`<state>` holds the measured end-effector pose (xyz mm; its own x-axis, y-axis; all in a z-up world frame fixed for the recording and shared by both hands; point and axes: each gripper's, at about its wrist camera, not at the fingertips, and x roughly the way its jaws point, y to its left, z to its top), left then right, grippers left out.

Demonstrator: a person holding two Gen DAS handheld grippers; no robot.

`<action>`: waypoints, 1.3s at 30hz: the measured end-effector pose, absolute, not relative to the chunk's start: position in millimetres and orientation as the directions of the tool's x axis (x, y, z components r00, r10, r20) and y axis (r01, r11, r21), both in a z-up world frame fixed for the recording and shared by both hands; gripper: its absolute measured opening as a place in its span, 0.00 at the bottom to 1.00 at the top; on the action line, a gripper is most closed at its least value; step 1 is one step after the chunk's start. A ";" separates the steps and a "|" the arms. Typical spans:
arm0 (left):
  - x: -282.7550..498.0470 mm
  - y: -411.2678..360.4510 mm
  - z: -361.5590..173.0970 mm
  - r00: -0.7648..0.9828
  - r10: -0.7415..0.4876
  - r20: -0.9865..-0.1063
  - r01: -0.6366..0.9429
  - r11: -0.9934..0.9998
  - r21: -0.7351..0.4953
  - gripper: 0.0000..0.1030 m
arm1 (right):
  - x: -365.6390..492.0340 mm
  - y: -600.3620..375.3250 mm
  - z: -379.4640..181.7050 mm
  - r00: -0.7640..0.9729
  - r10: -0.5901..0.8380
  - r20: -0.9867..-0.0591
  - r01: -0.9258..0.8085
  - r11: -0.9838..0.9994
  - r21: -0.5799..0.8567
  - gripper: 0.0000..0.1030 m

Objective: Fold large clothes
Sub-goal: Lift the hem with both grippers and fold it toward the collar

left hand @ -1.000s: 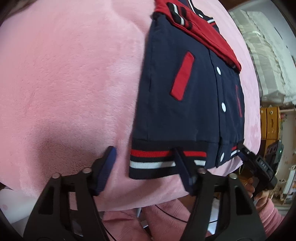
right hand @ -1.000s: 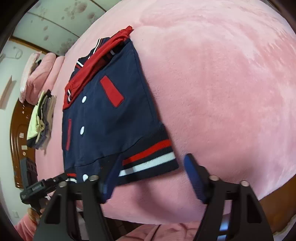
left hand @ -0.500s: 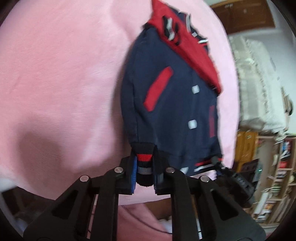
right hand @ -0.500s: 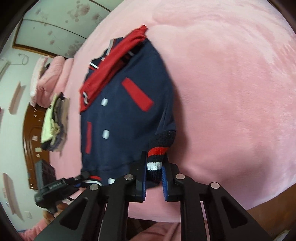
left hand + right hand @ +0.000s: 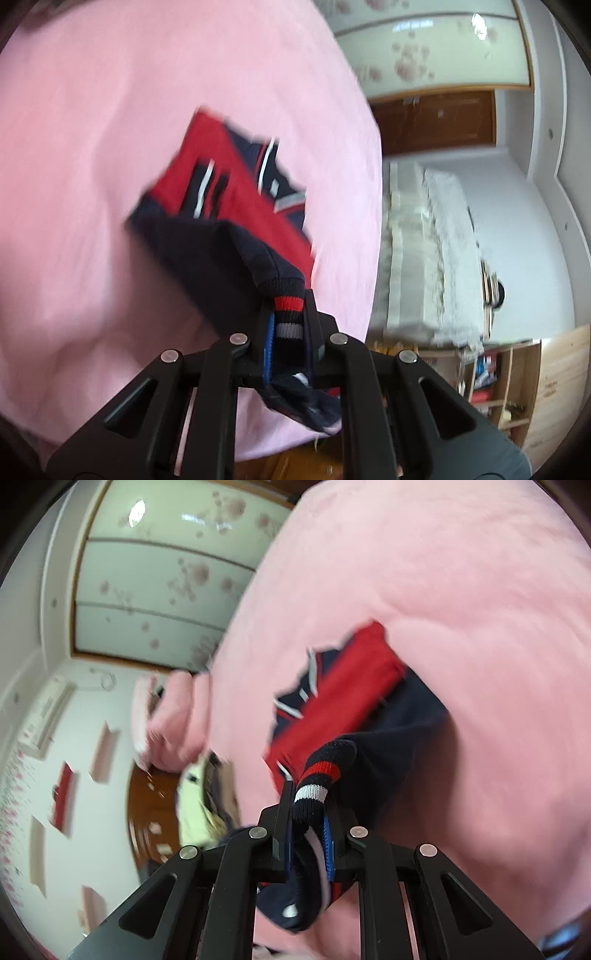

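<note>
A navy and red varsity jacket (image 5: 229, 206) lies on the pink plush blanket (image 5: 110, 110). Its striped bottom hem is raised off the blanket and arches over toward the red collar end. My left gripper (image 5: 290, 317) is shut on the hem's left corner, red and grey stripes showing between the pads. In the right wrist view the same jacket (image 5: 343, 705) shows, and my right gripper (image 5: 310, 812) is shut on the hem's right corner with its red and white stripes. Loose navy cloth hangs below each grip. Both views are motion-blurred.
The pink blanket (image 5: 480, 590) covers a bed. A white lace-covered piece of furniture (image 5: 443, 236) and wooden shelves (image 5: 517, 384) stand to the right. A pink pillow (image 5: 177, 720) and stacked clothes (image 5: 203, 797) lie left, near a wooden headboard (image 5: 147, 812).
Both grippers went from open around the hem to shut on its corners, then rose and carried the hem up over the jacket toward the collar, tilting both views toward the room.
</note>
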<state>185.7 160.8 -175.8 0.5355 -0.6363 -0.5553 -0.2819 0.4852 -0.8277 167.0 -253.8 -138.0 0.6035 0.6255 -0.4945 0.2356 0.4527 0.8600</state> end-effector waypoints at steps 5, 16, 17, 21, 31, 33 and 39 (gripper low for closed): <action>237.8 169.8 -174.5 0.579 -0.521 -0.628 -0.357 0.530 -0.769 0.09 | 225.6 -273.5 -137.3 0.637 0.592 -0.494 0.285 0.415 0.864 0.12; 331.0 150.0 -191.0 0.436 -0.342 -0.832 -0.495 0.681 -0.540 0.27 | 341.6 -288.3 -163.7 0.525 0.559 -0.642 0.363 0.536 0.763 0.27; 335.4 152.1 -187.0 0.457 -0.331 -0.826 -0.502 0.670 -0.547 0.32 | 344.9 -289.1 -164.2 0.533 0.554 -0.639 0.356 0.539 0.764 0.37; 342.6 159.7 -161.4 0.552 -0.270 -0.789 -0.514 0.635 -0.577 0.64 | 358.8 -302.8 -160.5 0.573 0.539 -0.618 0.326 0.542 0.775 0.49; 312.9 114.6 -153.5 0.411 -0.332 -0.849 -0.320 0.820 -0.475 0.64 | 365.2 -278.9 -163.8 0.439 0.582 -0.685 0.161 0.699 0.697 0.50; 307.3 98.1 -159.5 0.363 -0.308 -0.880 -0.269 0.869 -0.415 0.62 | 361.3 -263.4 -163.1 0.398 0.552 -0.733 0.105 0.766 0.634 0.50; 318.3 53.8 -179.7 0.306 -0.279 -0.910 -0.107 0.940 -0.324 0.33 | 333.7 -223.5 -177.5 0.338 0.527 -0.780 0.009 0.827 0.563 0.27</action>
